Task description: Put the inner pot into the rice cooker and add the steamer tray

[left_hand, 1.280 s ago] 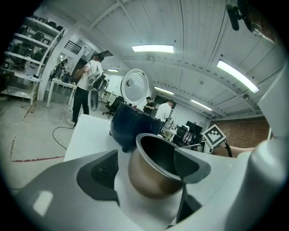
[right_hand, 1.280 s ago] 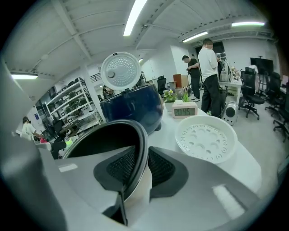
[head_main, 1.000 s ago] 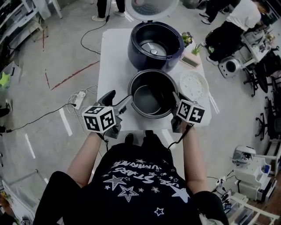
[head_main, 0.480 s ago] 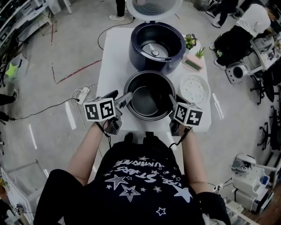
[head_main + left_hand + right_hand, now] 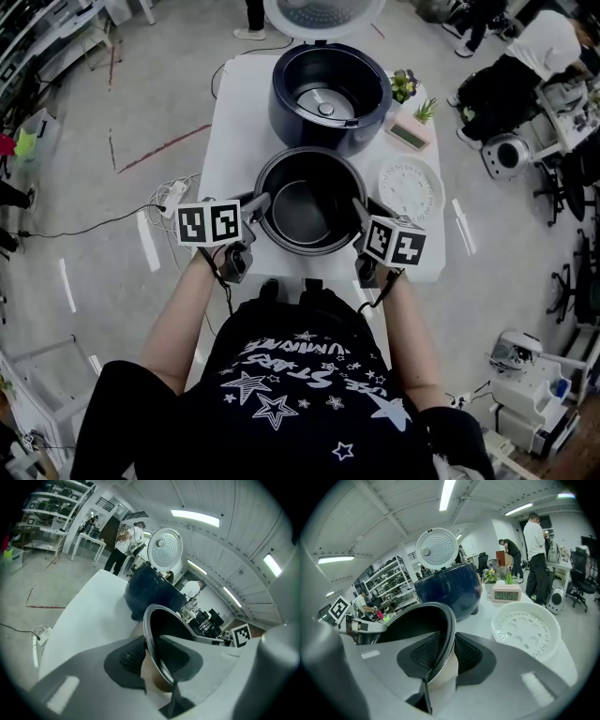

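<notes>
The dark inner pot [image 5: 309,202] stands in the middle of the white table [image 5: 239,122], seen too in the left gripper view [image 5: 152,620] and the right gripper view [image 5: 417,620]. My left gripper [image 5: 258,202] [image 5: 154,656] straddles its left rim, pads tight on both sides. On the opposite rim my right gripper [image 5: 361,211] [image 5: 443,653] is shut, one pad inside and one outside. Beyond the pot sits the dark blue rice cooker [image 5: 328,94] [image 5: 150,592] [image 5: 450,590], lid up and empty. The white perforated steamer tray [image 5: 411,187] [image 5: 527,630] lies to the pot's right.
A small clock [image 5: 410,134] and potted plants [image 5: 403,84] stand at the table's far right corner. A power strip with cables [image 5: 169,202] lies on the floor at left. People, chairs and equipment crowd the right side of the room.
My left gripper has moved right and down from beside the pot onto its left rim, and its jaws have drawn in round it. The right gripper stays on the right rim.
</notes>
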`<act>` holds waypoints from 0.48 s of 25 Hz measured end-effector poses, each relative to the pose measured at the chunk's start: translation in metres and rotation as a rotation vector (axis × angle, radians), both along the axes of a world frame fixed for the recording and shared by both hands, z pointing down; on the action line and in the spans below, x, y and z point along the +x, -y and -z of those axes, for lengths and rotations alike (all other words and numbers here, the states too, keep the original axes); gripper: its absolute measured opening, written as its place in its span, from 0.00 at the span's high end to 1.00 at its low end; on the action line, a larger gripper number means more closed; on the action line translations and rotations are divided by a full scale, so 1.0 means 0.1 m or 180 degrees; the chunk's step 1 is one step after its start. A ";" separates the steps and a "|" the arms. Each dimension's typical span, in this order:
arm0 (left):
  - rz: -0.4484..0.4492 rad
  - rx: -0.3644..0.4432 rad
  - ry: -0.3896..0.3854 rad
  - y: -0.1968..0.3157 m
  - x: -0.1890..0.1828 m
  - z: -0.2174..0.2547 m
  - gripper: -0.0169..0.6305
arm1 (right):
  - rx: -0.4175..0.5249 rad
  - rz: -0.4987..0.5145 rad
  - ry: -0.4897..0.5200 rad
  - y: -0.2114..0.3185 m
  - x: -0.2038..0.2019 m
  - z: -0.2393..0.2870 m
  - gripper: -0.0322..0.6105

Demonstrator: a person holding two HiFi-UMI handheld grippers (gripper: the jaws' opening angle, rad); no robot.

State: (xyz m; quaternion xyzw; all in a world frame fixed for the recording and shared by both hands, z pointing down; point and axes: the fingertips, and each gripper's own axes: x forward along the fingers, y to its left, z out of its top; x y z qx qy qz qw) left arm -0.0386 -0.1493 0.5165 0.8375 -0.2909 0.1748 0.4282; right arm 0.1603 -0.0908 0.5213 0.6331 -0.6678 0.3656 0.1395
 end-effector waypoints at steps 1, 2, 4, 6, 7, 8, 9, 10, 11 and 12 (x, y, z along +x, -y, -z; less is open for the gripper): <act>0.0022 -0.0028 0.0011 0.01 0.00 0.00 0.81 | -0.0004 -0.0009 0.0013 0.00 0.00 0.00 0.75; 0.0059 -0.0089 -0.0009 0.02 -0.01 0.00 0.82 | -0.0003 -0.0018 0.0036 0.00 0.00 0.00 0.76; 0.0154 -0.0261 -0.0130 0.01 -0.04 0.01 0.85 | 0.0011 -0.0013 0.0080 -0.01 -0.01 0.03 0.77; 0.0202 -0.0376 -0.0240 -0.02 -0.07 0.03 0.87 | 0.0015 0.0050 0.0073 -0.02 -0.03 0.06 0.77; 0.0202 -0.0385 -0.0250 -0.04 -0.09 0.04 0.88 | 0.0013 0.0087 0.0053 -0.03 -0.04 0.08 0.77; 0.0194 -0.0368 -0.0232 -0.06 -0.10 0.05 0.88 | 0.0011 0.0119 0.0037 -0.03 -0.04 0.09 0.77; 0.0183 -0.0338 -0.0201 -0.08 -0.10 0.07 0.88 | 0.0010 0.0143 0.0030 -0.02 -0.04 0.12 0.77; 0.0172 -0.0304 -0.0173 -0.10 -0.11 0.10 0.88 | 0.0016 0.0160 0.0030 -0.02 -0.05 0.15 0.78; 0.0165 -0.0267 -0.0158 -0.12 -0.11 0.14 0.88 | 0.0036 0.0170 0.0036 -0.03 -0.05 0.19 0.78; 0.0166 -0.0224 -0.0160 -0.14 -0.11 0.19 0.88 | 0.0072 0.0174 0.0043 -0.03 -0.05 0.24 0.78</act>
